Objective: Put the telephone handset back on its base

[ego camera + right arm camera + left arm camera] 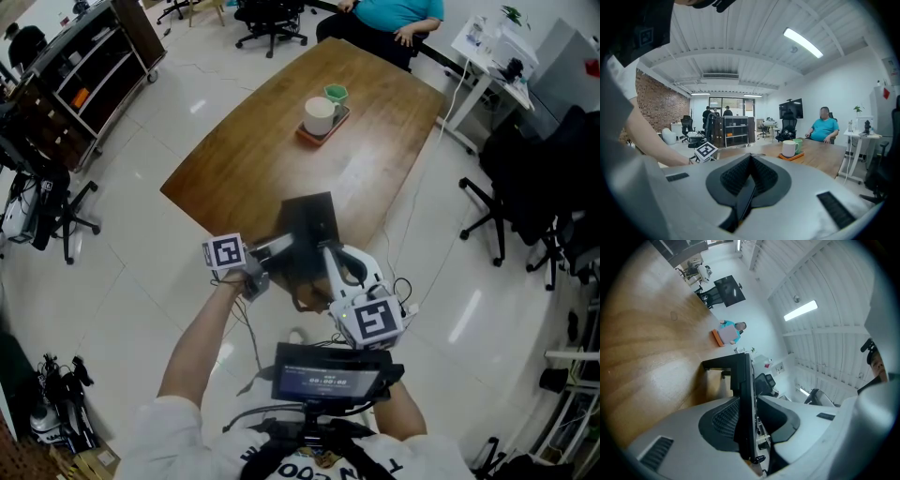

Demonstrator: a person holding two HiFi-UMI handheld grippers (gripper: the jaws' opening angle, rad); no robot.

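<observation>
A flat black slab-like object [309,220] stands at the near corner of the wooden table [253,159]. I cannot make out a telephone handset or base as such in any view. My left gripper [286,246] reaches the slab from the left. In the left gripper view the black slab [740,376] stands edge-on between the jaws of the left gripper [754,408]: it lies against the left pad, and a gap shows at the right pad. My right gripper [330,255] points at the slab's near right edge. In its own view the right gripper [750,173] has its pads together.
A white mug [319,116] and a green cup [336,94] sit on an orange tray [323,133] mid-table. A person in a teal shirt [398,14] sits at the far end. Shelves [94,66] stand at the left and office chairs [506,216] at the right.
</observation>
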